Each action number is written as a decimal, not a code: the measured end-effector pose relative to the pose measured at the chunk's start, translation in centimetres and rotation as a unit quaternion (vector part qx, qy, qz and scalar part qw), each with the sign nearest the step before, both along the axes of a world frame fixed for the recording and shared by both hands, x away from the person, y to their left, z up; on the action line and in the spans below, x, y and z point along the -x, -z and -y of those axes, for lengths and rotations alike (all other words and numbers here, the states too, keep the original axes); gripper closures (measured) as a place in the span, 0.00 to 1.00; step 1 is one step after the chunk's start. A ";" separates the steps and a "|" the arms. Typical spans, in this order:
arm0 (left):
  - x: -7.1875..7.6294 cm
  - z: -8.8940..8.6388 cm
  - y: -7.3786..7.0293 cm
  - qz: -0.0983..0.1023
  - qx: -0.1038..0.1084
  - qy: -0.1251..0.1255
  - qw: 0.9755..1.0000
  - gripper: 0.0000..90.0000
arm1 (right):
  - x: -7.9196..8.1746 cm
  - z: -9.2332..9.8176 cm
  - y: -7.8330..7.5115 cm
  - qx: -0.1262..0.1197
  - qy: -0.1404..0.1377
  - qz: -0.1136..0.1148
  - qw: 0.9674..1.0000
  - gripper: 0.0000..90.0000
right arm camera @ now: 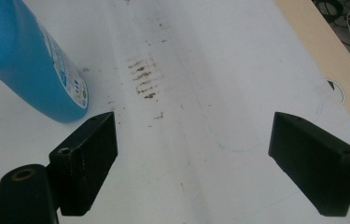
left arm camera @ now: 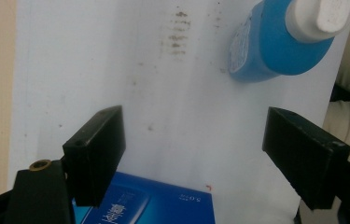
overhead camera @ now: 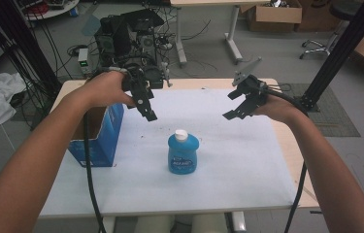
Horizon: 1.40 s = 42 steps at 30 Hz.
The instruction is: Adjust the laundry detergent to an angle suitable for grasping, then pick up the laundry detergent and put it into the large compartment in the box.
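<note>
High view | bottle [overhead camera: 183, 154] upright between, below both tools | left tool [overhead camera: 149, 109] wide | right tool [overhead camera: 234, 105] wide

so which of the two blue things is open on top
The blue box at the table's left edge, under the left hand: its top flaps stand open. The blue bottle in the middle has its white cap on.

No wording can be read with certainty. A printed label is borne by the blue bottle [overhead camera: 183, 154] (lettering blurred), and pale characters are printed on the blue box [left arm camera: 156, 203] at the tabletop's left edge, too small to read.
</note>
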State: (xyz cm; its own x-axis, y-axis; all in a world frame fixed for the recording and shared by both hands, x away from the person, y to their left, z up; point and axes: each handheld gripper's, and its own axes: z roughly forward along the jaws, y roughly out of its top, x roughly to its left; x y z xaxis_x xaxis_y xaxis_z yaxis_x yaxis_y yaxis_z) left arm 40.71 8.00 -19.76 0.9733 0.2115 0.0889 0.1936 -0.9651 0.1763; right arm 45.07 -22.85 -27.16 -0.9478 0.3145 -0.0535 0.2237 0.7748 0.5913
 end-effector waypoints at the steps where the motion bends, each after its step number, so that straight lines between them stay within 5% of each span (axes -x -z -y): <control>1: 0.0 0.0 0.0 0.000 0.002 -0.001 1.000 0.24 | 0.0 0.0 0.0 -0.001 0.002 0.000 1.000 0.17; 21: 0.9 0.5 -0.4 0.000 0.013 0.006 1.000 0.23 | 0.3 0.2 -0.1 -0.004 0.004 0.001 1.000 0.17; 42: 3.5 3.3 -1.0 -0.001 0.025 0.063 0.998 0.22 | 0.7 -0.1 -0.3 -0.009 -0.002 0.006 1.000 0.17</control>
